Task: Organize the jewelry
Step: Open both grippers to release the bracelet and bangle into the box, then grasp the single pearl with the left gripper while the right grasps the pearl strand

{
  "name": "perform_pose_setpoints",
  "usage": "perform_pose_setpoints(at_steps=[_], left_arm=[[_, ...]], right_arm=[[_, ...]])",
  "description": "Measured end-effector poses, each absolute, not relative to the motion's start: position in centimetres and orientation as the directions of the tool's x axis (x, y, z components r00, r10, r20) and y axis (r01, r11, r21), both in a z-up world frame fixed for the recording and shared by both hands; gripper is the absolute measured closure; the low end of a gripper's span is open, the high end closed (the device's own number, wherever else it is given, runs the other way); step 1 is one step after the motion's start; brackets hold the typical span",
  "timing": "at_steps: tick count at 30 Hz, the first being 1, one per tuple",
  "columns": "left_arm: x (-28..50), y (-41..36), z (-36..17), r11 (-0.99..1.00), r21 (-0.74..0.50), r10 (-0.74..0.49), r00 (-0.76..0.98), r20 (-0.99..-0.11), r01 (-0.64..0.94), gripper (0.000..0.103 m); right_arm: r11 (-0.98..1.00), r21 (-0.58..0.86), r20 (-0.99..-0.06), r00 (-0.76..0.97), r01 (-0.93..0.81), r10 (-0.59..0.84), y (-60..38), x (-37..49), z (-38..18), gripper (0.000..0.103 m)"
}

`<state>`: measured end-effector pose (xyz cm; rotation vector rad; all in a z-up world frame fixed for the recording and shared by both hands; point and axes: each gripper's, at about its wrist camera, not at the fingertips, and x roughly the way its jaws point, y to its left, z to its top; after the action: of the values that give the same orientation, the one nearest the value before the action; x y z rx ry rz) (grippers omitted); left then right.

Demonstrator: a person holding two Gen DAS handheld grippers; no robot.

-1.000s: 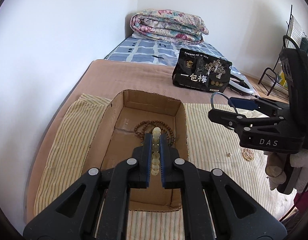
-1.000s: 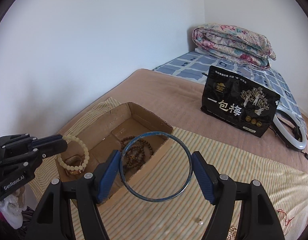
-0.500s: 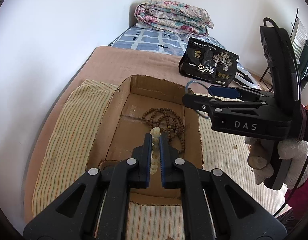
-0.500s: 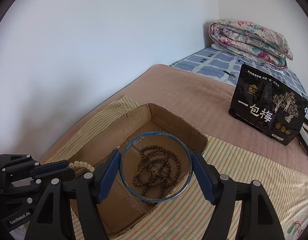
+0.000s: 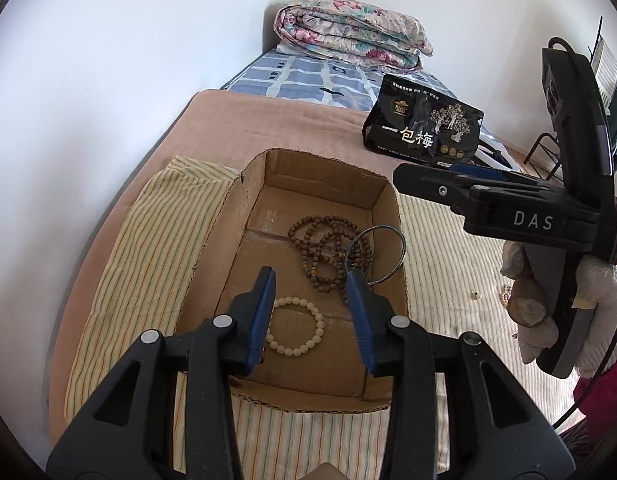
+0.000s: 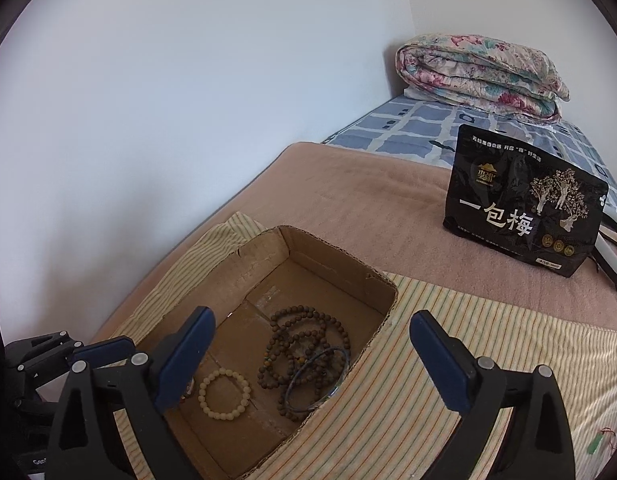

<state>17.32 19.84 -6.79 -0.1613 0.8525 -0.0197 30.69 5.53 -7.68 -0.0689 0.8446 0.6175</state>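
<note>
Below spread left fingers (image 5: 268, 300): cream bracelet (image 5: 295, 326), seemingly loose.

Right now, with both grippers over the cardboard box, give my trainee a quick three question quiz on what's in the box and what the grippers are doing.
1. True or false: the left gripper is clamped on the cream bead bracelet.
2. Multiple choice: the blue bangle rests A) on the striped cloth outside the box, B) inside the cardboard box against its right wall, partly over the brown bead strand, C) between the right gripper's fingers.
3. Fill in: the number of jewelry pieces plainly visible inside the box is ___.

Key: 1 false, its jaws are open and the bracelet lies on the box floor; 2 B; 3 three.
</note>
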Motion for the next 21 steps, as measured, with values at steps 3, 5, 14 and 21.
perform_pose_setpoints(at_steps=[3, 5, 14, 21], left_arm=[[17.3, 19.3, -6.6, 0.988, -0.151, -0.086, 0.662, -0.745, -0.042, 0.066], [17.4, 18.9, -6.4, 0.988, -0.153, -0.090, 0.662, -0.744, -0.037, 0.066], [18.2, 16.0, -5.6, 0.987, -0.160, -0.127, 0.668, -0.733, 0.012, 0.066], [18.9, 12.7, -5.9, 0.979, -0.187, -0.193, 0.650, -0.735, 0.079, 0.066]], right_arm=[[0.827, 0.168, -0.715, 0.511, -0.537, 0.477, 5.1, 30.4, -7.2, 0.004], [0.829, 0.160, -0.712, 0.519, -0.536, 0.474, 4.7, 30.0, -6.8, 0.004], [0.865, 0.129, -0.694, 0.579, -0.484, 0.428, -0.2, 28.8, -4.4, 0.004], [0.913, 0.085, -0.688, 0.639, -0.399, 0.343, -6.6, 27.7, -2.9, 0.004]])
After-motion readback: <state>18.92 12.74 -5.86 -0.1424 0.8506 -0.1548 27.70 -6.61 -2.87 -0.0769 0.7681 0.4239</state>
